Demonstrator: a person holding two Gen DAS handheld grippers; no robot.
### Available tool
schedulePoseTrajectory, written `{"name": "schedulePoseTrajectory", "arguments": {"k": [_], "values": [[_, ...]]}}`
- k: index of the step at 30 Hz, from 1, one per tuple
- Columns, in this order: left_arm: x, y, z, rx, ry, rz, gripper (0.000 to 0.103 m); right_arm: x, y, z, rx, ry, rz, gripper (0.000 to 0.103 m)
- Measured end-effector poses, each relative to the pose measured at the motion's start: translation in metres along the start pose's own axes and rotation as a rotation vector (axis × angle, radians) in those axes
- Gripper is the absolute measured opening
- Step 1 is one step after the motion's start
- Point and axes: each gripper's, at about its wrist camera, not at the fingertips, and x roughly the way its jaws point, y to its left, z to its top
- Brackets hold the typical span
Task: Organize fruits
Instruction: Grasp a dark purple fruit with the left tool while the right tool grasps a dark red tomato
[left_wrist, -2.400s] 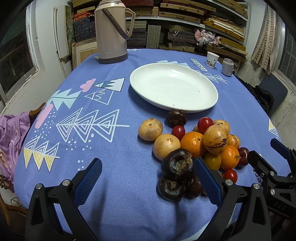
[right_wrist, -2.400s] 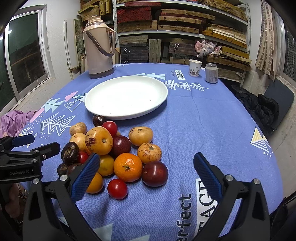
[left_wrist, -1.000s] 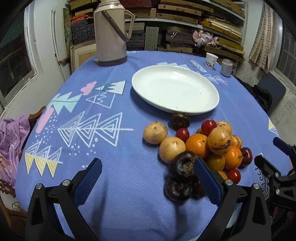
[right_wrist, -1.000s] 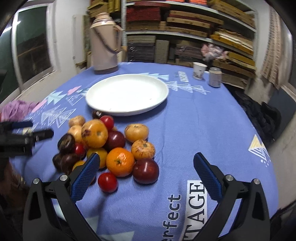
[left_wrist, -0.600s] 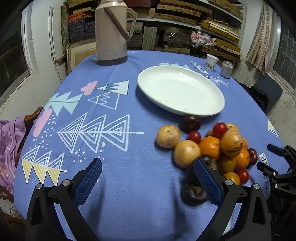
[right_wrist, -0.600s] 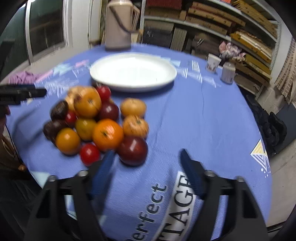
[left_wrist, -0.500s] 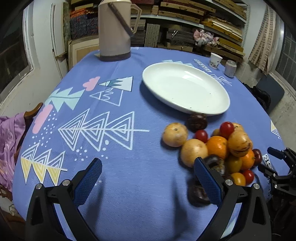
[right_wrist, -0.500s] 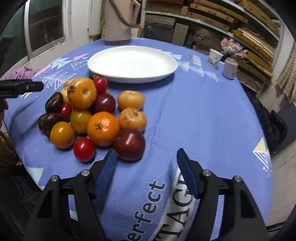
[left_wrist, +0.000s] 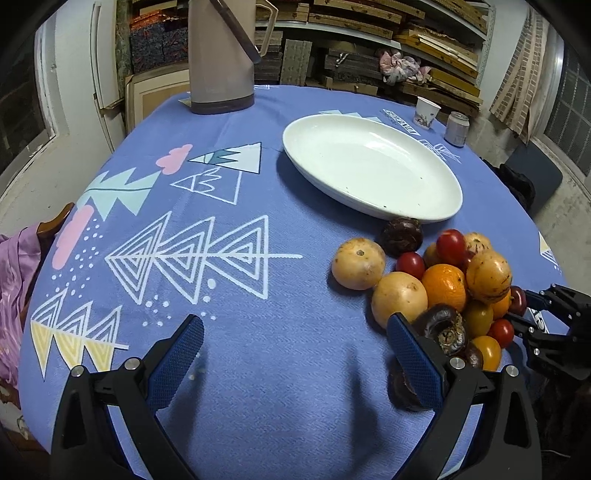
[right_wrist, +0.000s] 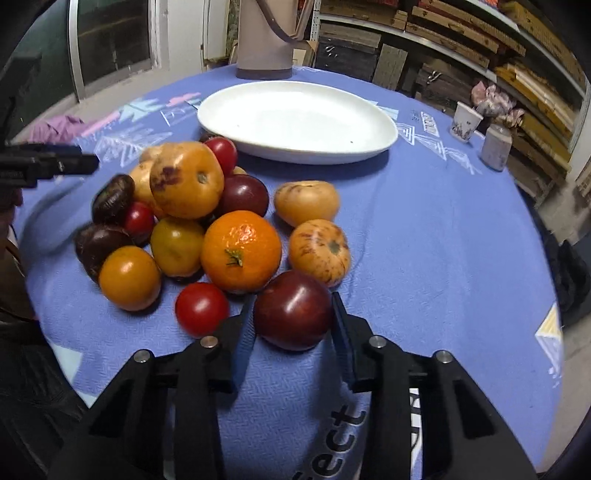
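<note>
A pile of fruits lies on the blue tablecloth (left_wrist: 258, 369) in front of an empty white plate (left_wrist: 369, 166). It holds an orange (right_wrist: 240, 251), red tomatoes, yellow-brown fruits and dark brown ones. Nearest the camera sits a dark red plum (right_wrist: 293, 310). My right gripper (right_wrist: 293, 325) has its jaws closing on that plum, a pad touching each side while it rests on the cloth. My left gripper (left_wrist: 295, 328) is open over bare cloth left of the pile, its right finger (left_wrist: 413, 354) just in front of the dark brown fruits (left_wrist: 443, 328).
A tall beige thermos (left_wrist: 221, 55) stands at the far side of the table, with a paper cup (left_wrist: 426, 109) and a can (left_wrist: 457, 129) at the far right. Shelves of stacked boards fill the back wall. A purple cloth (left_wrist: 14, 280) hangs at the left edge.
My right gripper has dropped toward the pile and its jaws have narrowed from wide open to the sides of the dark red plum. My left gripper has slid left, away from the pile.
</note>
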Motion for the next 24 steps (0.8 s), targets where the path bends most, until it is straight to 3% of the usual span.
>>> {"name": "schedulePoseTrajectory", "arguments": {"k": [9,18,20,21,24], "values": [[-0.021,-0.029,-0.015,0.144,-0.025,-0.146,0.1,-0.017,-0.01,-0.007,0.037,-0.03,0.021,0.038],[0.003,-0.054,-0.044,0.286,0.079,-0.105,0.1,-0.029,-0.006,-0.014,0.046,-0.062,0.045,0.038],[0.011,-0.056,-0.045,0.288,0.101,-0.11,0.091,-0.029,-0.007,-0.014,0.054,-0.064,0.054,0.038],[0.016,-0.057,-0.045,0.285,0.115,-0.119,0.082,-0.029,-0.006,-0.014,0.053,-0.064,0.052,0.038],[0.022,-0.058,-0.041,0.275,0.116,-0.137,0.079,-0.029,-0.005,-0.014,0.055,-0.066,0.058,0.038]]}}
